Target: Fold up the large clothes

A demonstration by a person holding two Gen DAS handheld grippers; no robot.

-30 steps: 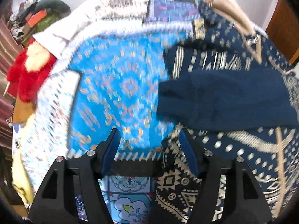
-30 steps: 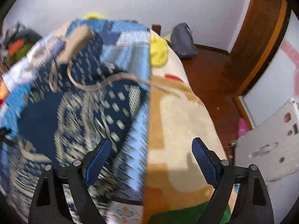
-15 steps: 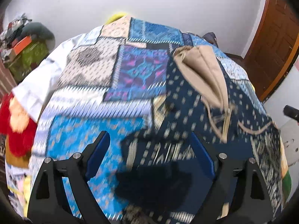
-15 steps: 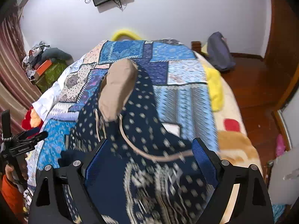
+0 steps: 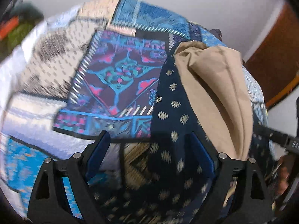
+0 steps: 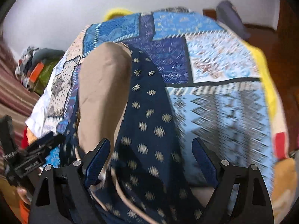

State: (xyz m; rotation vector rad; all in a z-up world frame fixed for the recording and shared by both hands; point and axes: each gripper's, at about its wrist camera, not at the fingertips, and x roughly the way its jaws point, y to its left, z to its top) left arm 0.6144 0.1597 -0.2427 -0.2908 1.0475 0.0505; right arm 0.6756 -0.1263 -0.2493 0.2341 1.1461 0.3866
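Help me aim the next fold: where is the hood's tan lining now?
The tan lining lies on the patchwork quilt, right of centre in the left wrist view and left of centre in the right, against the dotted navy hoodie.

Hoodie [image 5: 173,127]: matt navy printed cloth; hood lining [image 5: 220,93] smooth beige fabric. Quilt [image 6: 220,59]: matt patchwork cotton. Finger pads [image 6: 97,158]: blue, textured.

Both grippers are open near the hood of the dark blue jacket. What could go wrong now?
The left gripper and right gripper stand open on either side of the hood; uneven grasps could skew the fold. The loose drawstring may snag a finger. A deep pinch might also catch the patchwork bedspread.
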